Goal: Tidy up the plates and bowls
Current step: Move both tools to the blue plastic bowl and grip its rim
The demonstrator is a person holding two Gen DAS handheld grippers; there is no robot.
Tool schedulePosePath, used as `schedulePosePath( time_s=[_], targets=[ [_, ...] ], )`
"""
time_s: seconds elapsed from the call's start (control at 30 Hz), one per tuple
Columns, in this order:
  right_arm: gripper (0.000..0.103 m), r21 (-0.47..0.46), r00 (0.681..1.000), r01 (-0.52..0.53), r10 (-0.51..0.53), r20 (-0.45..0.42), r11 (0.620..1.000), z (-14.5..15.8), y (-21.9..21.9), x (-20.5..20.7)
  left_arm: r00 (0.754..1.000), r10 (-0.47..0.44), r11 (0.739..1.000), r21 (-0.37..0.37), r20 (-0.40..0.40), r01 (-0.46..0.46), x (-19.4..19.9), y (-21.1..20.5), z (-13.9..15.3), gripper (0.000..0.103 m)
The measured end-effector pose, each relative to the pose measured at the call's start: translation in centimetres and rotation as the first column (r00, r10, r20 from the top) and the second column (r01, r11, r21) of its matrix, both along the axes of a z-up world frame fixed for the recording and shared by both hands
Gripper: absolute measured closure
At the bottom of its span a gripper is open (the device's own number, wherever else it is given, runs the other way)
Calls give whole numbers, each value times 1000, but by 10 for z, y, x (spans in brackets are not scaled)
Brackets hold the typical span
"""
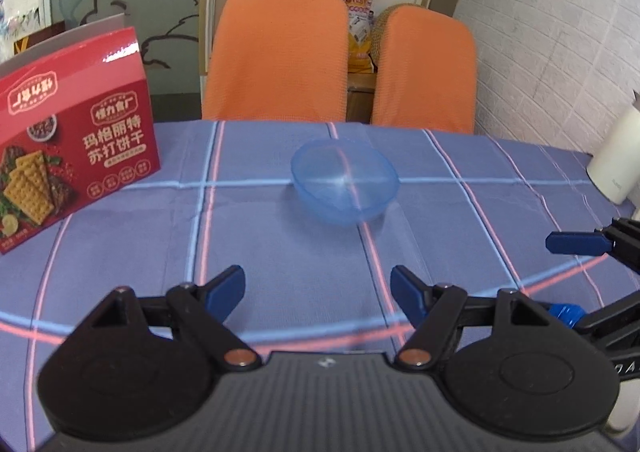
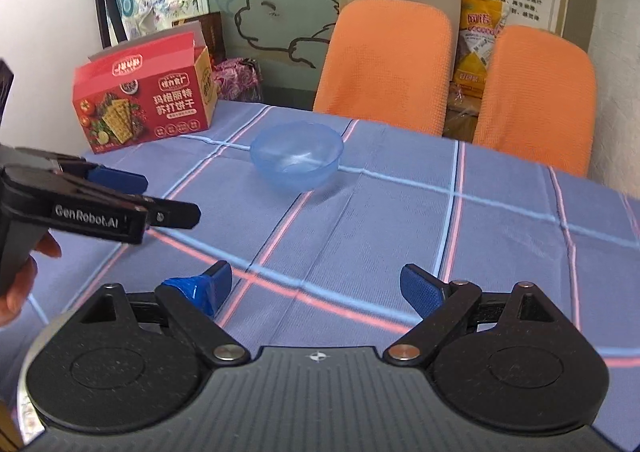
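A translucent blue bowl [image 1: 344,182] stands upright and alone on the blue checked tablecloth [image 1: 280,244], toward the table's far side. My left gripper [image 1: 318,288] hovers short of the bowl, open, with nothing between its blue-padded fingers. My right gripper [image 2: 316,284] is likewise open and empty, with the bowl [image 2: 297,156] ahead and slightly left of it. Each gripper shows in the other's view: the right gripper [image 1: 560,278] at the right edge, the left gripper [image 2: 160,196] at the left edge, held by a hand [image 2: 20,280]. No plate is in view.
A red cracker box [image 1: 68,148] stands at the table's far left [image 2: 148,108]. Two orange chair backs [image 1: 276,56] [image 1: 424,72] line the far edge. A white container [image 1: 616,156] sits at the right by the wall. Bags and cartons are stacked behind the chairs.
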State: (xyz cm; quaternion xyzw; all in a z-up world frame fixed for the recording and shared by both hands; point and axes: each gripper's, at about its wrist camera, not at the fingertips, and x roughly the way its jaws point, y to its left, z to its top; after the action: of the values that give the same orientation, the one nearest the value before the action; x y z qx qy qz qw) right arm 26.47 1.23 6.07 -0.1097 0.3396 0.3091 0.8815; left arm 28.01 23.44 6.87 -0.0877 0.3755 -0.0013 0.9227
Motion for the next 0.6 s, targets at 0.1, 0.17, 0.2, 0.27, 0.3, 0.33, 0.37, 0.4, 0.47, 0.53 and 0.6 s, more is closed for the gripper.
schedulePosePath(
  time_s=[0.1,0.17,0.2,0.27,0.3,0.33,0.37,0.4,0.47,0.53,0.6],
  targets=[
    [25,-20,1000,-10,10,11,1000,1,14,21,1000,20,999,-39,-11,-20,31,15,3,30],
    [25,-23,1000,-18,18,5,1000,-1,23,34,999,24,998,-65,-22,-25,53,24,2,30],
    [25,-26,1000,-24,24,2,999,-3,28,40,999,20,997,-75,-32,-22,66,26,0,30],
    [25,-37,999,-46,46,-2,998,-8,41,51,998,28,996,-80,-61,-33,90,29,-6,30],
    [25,-44,999,-52,52,-5,998,-12,45,55,997,21,997,-78,-73,-27,102,28,-10,30],
    [25,-54,998,-55,54,-12,997,-15,52,61,996,24,997,-74,-85,-31,113,27,-15,30],
    [25,-61,998,-58,56,-20,996,-19,56,66,995,31,997,-66,-100,-38,123,26,-20,30],
    [25,-64,998,-60,58,-29,996,-23,60,72,993,28,998,-60,-111,-35,132,25,-25,30],
    [25,-73,998,-57,54,-40,996,-28,67,82,992,22,998,-58,-122,-29,146,24,-33,31],
    [25,-87,997,-51,46,-55,995,-34,71,91,993,15,997,-71,-120,-23,155,26,-38,31],
    [25,-89,997,-49,44,-64,995,-38,73,97,992,6,996,-84,-124,-16,159,27,-44,32]
  ],
)
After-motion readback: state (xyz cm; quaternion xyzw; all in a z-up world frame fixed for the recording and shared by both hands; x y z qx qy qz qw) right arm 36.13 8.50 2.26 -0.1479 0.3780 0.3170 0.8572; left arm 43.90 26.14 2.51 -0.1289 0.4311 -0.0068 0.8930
